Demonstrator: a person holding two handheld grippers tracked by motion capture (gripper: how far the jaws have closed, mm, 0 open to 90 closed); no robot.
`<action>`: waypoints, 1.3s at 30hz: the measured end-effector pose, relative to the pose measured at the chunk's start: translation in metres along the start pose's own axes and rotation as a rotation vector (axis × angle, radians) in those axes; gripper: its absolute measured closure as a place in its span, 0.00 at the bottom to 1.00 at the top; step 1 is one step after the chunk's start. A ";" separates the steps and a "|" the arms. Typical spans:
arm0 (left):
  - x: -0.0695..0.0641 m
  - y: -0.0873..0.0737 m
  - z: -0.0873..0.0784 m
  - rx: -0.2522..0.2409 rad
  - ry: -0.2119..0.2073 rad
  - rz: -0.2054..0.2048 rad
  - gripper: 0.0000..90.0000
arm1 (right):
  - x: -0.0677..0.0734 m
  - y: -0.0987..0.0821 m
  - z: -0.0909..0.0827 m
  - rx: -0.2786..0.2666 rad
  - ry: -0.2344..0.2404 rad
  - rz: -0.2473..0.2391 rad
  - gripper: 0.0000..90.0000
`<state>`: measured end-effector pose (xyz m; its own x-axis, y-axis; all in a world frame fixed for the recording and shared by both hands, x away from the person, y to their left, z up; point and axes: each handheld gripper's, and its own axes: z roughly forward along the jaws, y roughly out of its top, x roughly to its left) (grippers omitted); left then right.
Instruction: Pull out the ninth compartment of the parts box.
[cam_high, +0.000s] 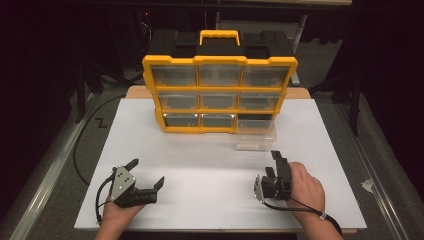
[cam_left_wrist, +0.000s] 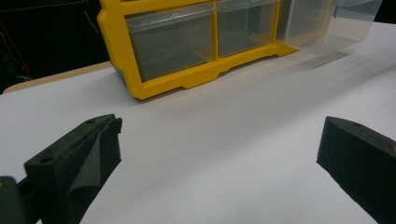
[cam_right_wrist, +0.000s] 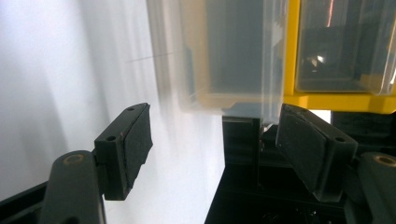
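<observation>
One clear drawer (cam_high: 256, 136) sits pulled out, frame centre-right; right claw (cam_high: 276, 159) open, empty, below it; left claw (cam_high: 148, 172) wide open.

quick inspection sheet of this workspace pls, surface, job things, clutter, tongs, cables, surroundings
surface: white board on a wooden table, bare around the hands
job's things: yellow drawer organiser stands upright at the far side; clear drawer pulled out of the bottom right slot, resting on the board
clutter: nothing seen on the board
grippers: left tongs open, empty, resting low on the board; right tongs open, empty, short of the clear drawer
cables: black cable loops off the left side of the board
surroundings: dark room, grey floor, scrap of tape on the floor at right
</observation>
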<state>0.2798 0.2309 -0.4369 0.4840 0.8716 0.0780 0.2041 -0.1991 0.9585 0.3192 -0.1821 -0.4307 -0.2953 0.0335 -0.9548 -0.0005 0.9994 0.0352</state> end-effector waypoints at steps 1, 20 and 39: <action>0.000 0.000 0.000 0.000 0.000 0.000 0.00 | 0.002 -0.002 -0.001 -0.001 -0.008 -0.001 0.30; -0.001 0.000 0.002 0.008 0.006 0.010 0.00 | 0.016 -0.020 -0.009 -0.030 -0.017 0.008 0.01; 0.001 0.000 0.001 0.007 0.009 -0.008 0.00 | 0.007 -0.025 -0.005 -0.040 0.087 0.313 0.01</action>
<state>0.2810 0.2312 -0.4374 0.4745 0.8773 0.0726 0.2136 -0.1947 0.9573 0.3122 -0.2065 -0.4362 -0.3678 0.3362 -0.8670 0.0665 0.9395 0.3361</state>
